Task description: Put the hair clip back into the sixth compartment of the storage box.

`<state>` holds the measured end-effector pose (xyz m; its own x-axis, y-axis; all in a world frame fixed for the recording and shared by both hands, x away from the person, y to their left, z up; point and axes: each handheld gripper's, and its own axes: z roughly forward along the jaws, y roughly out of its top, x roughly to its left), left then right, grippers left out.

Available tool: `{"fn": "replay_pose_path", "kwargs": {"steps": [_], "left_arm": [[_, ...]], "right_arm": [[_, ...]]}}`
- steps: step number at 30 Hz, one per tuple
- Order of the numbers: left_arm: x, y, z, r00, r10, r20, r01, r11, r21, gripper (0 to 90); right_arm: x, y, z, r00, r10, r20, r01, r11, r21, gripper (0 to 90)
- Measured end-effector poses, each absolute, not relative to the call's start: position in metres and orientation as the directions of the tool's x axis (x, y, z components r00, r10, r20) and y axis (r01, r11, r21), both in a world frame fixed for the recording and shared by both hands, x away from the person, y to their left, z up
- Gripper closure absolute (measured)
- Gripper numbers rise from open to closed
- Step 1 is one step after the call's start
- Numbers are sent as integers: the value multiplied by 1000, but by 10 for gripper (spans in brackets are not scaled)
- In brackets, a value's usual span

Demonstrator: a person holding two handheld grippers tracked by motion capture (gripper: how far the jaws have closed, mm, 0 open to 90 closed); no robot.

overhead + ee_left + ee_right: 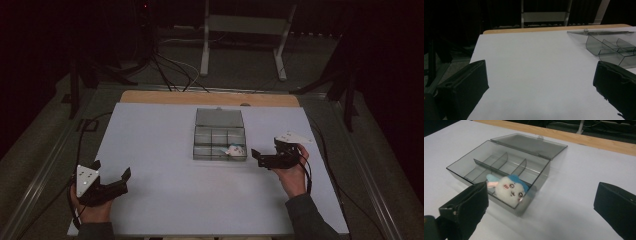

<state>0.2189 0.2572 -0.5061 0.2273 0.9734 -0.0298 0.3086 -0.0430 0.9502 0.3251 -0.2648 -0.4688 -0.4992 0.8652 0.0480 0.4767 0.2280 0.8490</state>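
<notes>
A clear grey compartment box [220, 136] stands mid-table with its lid [219, 117] folded back flat. A small white plush toy [235, 150] with a blue top lies in its front right compartment. In the right gripper view the plush toy [509, 188] has a drawn face and rests against the near wall of the box [499, 162]. My right gripper [260, 158] is open, just right of the box and pointing at it, holding nothing. My left gripper [112, 170] is open near the front left of the table, far from the box [614, 47].
The white table top [165, 200] ends in a wooden strip [210, 98] at the far edge. Behind it, on the floor, are a white metal stand [245, 30] and loose cables [170, 67]. Dark frame legs [75, 75] flank the table.
</notes>
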Motion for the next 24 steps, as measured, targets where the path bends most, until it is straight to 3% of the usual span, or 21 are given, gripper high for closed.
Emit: {"fn": "replay_pose_path", "kwargs": {"steps": [24], "left_arm": [[221,255,-506,258,966,-16,328,-72,942,8]], "right_arm": [[298,-294,-479,-447,894,40,441,181,879,0]]}}
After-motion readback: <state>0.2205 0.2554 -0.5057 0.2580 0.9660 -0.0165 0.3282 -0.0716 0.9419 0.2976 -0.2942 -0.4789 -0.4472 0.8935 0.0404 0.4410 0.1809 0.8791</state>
